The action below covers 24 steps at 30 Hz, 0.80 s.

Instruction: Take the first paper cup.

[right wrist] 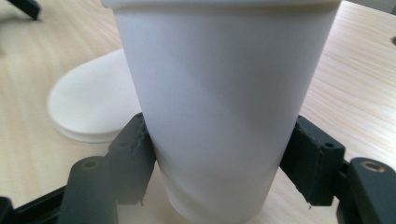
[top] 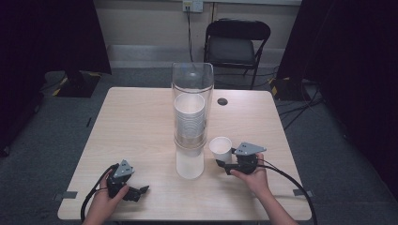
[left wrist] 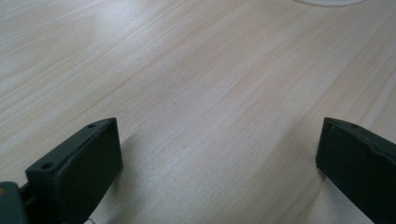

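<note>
Right claw (top: pixel 223 161) grips the white paper cup (top: pixel 220 149) low on its wall, upright, just right of the clear dispenser (top: pixel 191 122). Left claw (top: pixel 142 189) rests wide open on the worktop (top: pixel 141 122), farther off.

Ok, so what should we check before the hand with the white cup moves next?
1. Grip on the paper cup: both fingers of the right gripper press its lower wall. Ok.
2. Cup upright: it stands mouth up in the high view. Ok.
3. Cup lifted off the table: cannot tell.
4. Room beside the cup dispenser: the cup sits just right of it, apart from it. Ok.
5. Left gripper out of the way: it rests open near the front left of the table, nothing between its fingers. Ok.
6. Cup empty inside: cannot tell.
</note>
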Available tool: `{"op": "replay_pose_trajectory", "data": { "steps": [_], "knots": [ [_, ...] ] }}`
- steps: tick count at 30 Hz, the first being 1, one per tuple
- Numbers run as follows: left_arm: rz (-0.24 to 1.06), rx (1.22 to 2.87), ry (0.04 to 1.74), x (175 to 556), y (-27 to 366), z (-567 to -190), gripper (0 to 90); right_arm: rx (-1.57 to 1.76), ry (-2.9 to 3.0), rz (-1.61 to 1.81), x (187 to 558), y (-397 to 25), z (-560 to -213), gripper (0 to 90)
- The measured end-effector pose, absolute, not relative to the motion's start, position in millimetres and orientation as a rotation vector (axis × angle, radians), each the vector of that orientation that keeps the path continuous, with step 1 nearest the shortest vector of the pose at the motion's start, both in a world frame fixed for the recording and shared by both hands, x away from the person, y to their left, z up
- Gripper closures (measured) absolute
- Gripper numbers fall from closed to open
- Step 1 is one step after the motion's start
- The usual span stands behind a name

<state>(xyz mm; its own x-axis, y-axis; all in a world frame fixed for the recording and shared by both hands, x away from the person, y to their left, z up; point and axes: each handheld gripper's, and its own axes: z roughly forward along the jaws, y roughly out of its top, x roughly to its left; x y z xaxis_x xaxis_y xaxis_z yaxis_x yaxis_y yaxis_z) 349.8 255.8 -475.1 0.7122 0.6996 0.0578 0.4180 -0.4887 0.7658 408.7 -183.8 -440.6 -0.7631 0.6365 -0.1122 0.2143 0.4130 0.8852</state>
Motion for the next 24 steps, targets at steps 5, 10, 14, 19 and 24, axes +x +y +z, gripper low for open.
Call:
{"op": "replay_pose_trajectory", "data": {
  "steps": [5, 10, 14, 19, 24],
  "knots": [
    [0.471, 2.15, 0.846, 349.8, 255.8, -475.1, 0.0, 0.751, 2.246, 1.276, 413.7, -187.9, -449.2, 31.2],
    [0.471, 2.151, 0.846, 349.8, 255.8, -475.1, 0.0, 0.758, 2.248, 1.285, 413.1, -191.4, -451.7, 30.8],
    [0.471, 2.15, 0.846, 349.8, 255.8, -475.1, 0.0, 0.781, 2.262, 1.257, 413.3, -196.8, -454.1, 30.3],
    [0.471, 2.15, 0.846, 349.8, 255.8, -475.1, 0.0, 0.8, 2.26, 1.245, 414.4, -201.6, -454.1, 30.0],
    [0.471, 2.15, 0.846, 349.8, 255.8, -475.1, 0.0, 0.81, 2.257, 1.219, 415.6, -205.7, -454.0, 28.0]
  ]
}}
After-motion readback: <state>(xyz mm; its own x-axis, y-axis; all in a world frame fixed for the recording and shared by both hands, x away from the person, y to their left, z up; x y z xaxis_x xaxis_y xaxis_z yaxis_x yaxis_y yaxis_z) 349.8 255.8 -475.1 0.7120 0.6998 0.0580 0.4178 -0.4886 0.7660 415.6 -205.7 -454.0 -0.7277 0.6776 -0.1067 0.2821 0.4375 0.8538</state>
